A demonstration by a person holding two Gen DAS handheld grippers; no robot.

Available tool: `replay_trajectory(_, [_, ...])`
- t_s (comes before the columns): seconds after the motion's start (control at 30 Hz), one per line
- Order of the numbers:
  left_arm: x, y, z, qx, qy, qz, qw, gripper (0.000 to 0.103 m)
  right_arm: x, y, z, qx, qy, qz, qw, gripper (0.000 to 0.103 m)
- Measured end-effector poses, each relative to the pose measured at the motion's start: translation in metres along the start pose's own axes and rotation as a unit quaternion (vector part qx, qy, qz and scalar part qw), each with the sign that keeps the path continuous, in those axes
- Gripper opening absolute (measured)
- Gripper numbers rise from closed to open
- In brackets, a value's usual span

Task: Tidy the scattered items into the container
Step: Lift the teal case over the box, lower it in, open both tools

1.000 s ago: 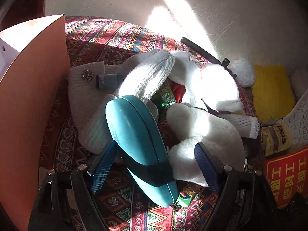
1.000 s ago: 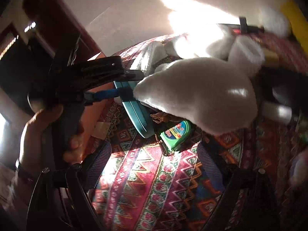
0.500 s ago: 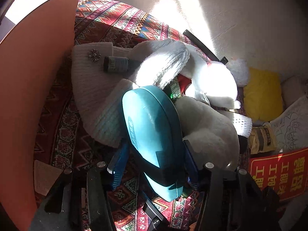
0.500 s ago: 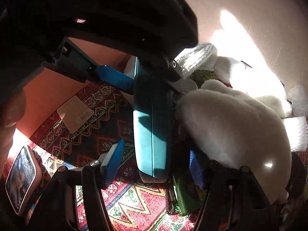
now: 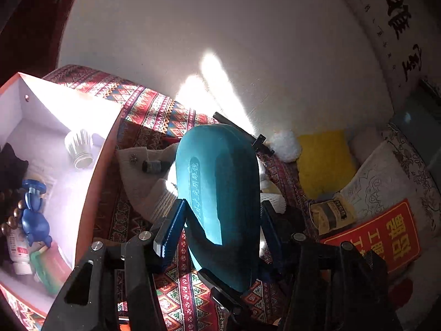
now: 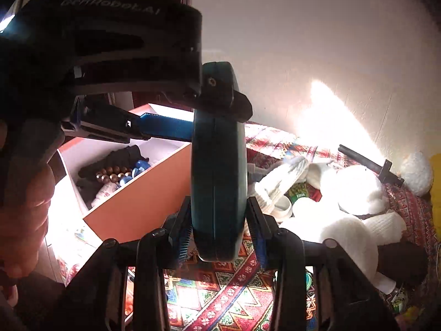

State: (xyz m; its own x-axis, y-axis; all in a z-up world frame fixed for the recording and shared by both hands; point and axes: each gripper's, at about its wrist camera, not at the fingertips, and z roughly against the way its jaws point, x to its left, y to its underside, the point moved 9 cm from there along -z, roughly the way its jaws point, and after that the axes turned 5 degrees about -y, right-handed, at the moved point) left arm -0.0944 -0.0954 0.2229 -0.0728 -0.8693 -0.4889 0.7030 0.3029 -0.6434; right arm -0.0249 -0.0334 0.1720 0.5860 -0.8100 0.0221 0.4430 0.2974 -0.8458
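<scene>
Two tongs, left tongs (image 5: 220,220) and right tongs (image 6: 220,231), both clamped on teal case (image 5: 220,193), above patterned cloth (image 5: 176,298).

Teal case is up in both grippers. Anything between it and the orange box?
Nothing visible. The teal case is clamped by the left gripper and right gripper, lifted off the rug. The orange box sits beside it, top open, items on its floor, with room left.
</scene>
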Motion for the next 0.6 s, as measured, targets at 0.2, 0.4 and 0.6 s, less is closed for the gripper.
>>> replay_trajectory(0.2, [0.007, -0.022, 0.094, -0.105, -0.031, -0.054, 0.9925, 0.053, 0.062, -0.055, 0.04, -0.074, -0.039, 0.002, 0.996, 0.036])
replay_trajectory(0.4, [0.052, -0.039, 0.128, -0.166, -0.05, -0.054, 0.9834, 0.08, 0.129, -0.087, 0.024, -0.079, -0.083, 0.005, 0.993, 0.038])
replay_trajectory(0.6, [0.159, -0.038, 0.096, -0.109, -0.149, 0.044, 0.9818, 0.088, 0.11, -0.064, -0.002, -0.029, -0.097, -0.108, 0.989, 0.087])
